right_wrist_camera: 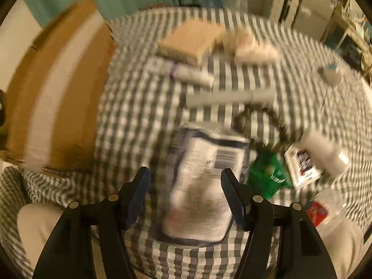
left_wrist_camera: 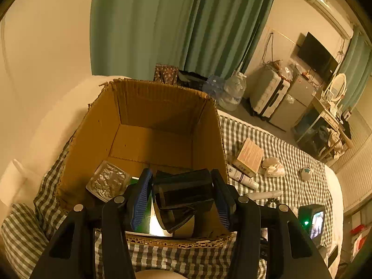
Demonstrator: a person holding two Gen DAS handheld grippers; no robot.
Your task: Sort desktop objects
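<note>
In the left wrist view my left gripper (left_wrist_camera: 182,197) hangs over the open cardboard box (left_wrist_camera: 97,134), its fingers closed against a black folded object (left_wrist_camera: 186,195) held just above the box floor. A foil blister pack (left_wrist_camera: 108,181) lies in the box at the left. In the blurred right wrist view my right gripper (right_wrist_camera: 186,195) is open, its fingers on either side of a clear plastic packet with white printed paper (right_wrist_camera: 204,186) lying on the checked cloth. The box (right_wrist_camera: 58,88) stands to the left.
On the checked cloth (left_wrist_camera: 290,162) lie a wooden block (left_wrist_camera: 250,157), white tubes (left_wrist_camera: 241,176), a crumpled tissue (left_wrist_camera: 273,166), a green packet (right_wrist_camera: 267,176), a white bottle (right_wrist_camera: 325,151) and a dark cord (right_wrist_camera: 274,121). Curtain, suitcase and furniture stand behind.
</note>
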